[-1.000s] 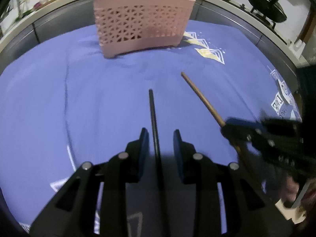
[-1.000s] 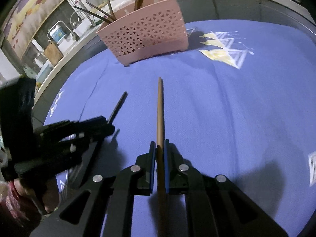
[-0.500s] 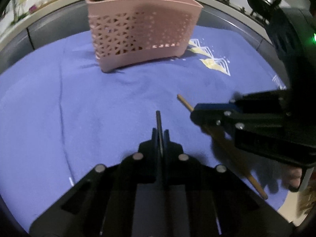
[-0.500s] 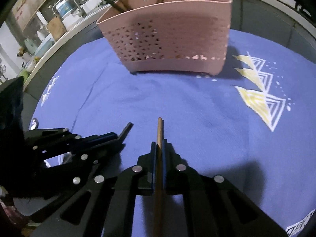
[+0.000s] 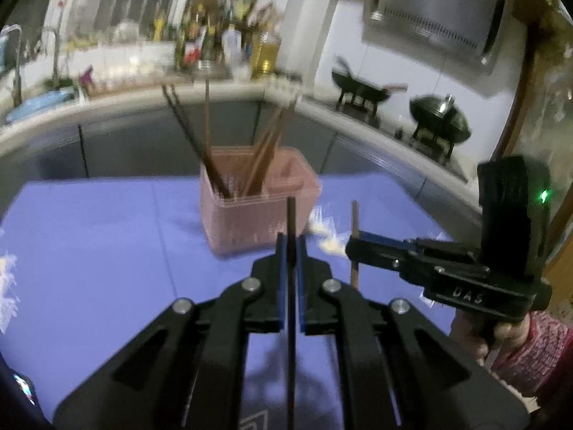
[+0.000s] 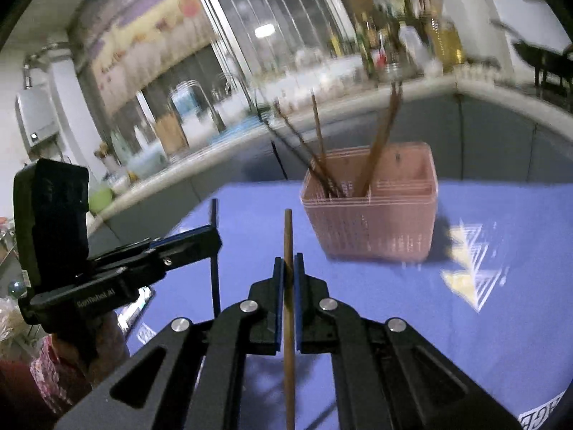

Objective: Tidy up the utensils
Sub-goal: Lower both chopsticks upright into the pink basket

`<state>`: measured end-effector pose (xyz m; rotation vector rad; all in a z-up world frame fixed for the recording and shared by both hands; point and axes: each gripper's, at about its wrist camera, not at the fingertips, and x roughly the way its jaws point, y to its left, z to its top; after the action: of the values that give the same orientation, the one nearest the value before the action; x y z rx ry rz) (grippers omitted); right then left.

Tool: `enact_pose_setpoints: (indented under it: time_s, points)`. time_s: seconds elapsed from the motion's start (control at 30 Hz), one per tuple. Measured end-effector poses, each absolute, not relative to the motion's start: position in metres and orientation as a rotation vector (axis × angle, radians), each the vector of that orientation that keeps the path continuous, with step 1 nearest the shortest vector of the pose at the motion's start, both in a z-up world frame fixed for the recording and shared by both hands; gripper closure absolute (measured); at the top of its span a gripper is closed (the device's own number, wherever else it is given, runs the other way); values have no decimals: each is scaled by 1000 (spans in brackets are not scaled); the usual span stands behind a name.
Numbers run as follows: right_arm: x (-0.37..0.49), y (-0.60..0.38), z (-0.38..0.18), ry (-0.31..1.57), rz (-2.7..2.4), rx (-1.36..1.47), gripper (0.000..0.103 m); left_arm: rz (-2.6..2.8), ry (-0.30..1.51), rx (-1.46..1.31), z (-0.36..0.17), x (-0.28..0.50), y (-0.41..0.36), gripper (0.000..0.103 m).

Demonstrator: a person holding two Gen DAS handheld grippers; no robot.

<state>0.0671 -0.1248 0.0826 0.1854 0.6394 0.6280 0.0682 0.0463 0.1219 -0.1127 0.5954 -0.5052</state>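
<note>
From the left wrist view the left gripper (image 5: 290, 247) pinches a black chopstick (image 5: 291, 215) upright, seemingly for dropping into the pink basket (image 5: 258, 222) just ahead, while the right wrist view shows the right gripper (image 6: 288, 268) clamping a brown chopstick (image 6: 287, 236), the leaning chopsticks (image 6: 379, 143) crowding one compartment.
</note>
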Motion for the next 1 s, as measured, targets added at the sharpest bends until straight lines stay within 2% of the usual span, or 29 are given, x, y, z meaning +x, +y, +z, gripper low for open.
enact_pose_setpoints:
  time_s: [0.2,0.6,0.8,1.0]
  points:
    - [54,-124,112,517,596,146,98,-489,478,-100,158,53,53,99]
    - [52,-124,125,494,559,123,98,-461,474,-74,168,65,51,99]
    - [79,-129,148,479,536,127,98,-453,455,-72,190,88,49,99]
    - [117,-134,183,438,501,159,98,-416,377,-59,235,115,45,99]
